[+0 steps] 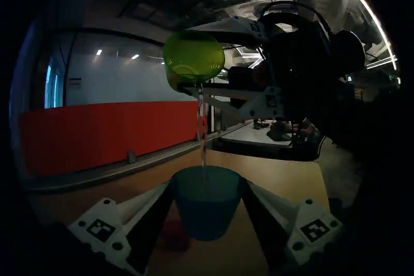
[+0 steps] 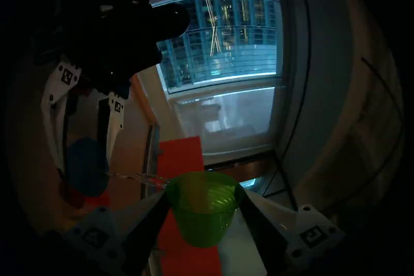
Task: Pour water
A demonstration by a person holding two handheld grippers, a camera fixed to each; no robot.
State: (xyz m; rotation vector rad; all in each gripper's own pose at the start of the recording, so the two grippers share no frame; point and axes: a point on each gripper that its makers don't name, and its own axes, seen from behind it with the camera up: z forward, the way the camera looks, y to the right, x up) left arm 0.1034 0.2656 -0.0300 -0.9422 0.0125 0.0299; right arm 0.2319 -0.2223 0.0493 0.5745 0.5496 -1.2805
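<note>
A blue cup (image 1: 207, 201) stands upright between the fingers of my left gripper (image 1: 207, 208), which is shut on it above a wooden table (image 1: 279, 177). Higher up, a green cup (image 1: 193, 58) is tipped over in my right gripper (image 1: 207, 87), and a thin stream of water (image 1: 202, 131) falls from its rim into the blue cup. In the right gripper view the green cup (image 2: 204, 206) sits clamped between my right gripper's (image 2: 204, 214) fingers. Water (image 2: 135, 177) leaves its rim toward the blue cup (image 2: 85, 164) held by the left gripper (image 2: 83, 136).
A red wall panel (image 1: 108, 131) and a glass partition run behind the table on the left. A second table with objects (image 1: 269, 131) stands farther back. A large window (image 2: 222, 43) shows in the right gripper view. A small red thing (image 1: 173, 234) lies under the blue cup.
</note>
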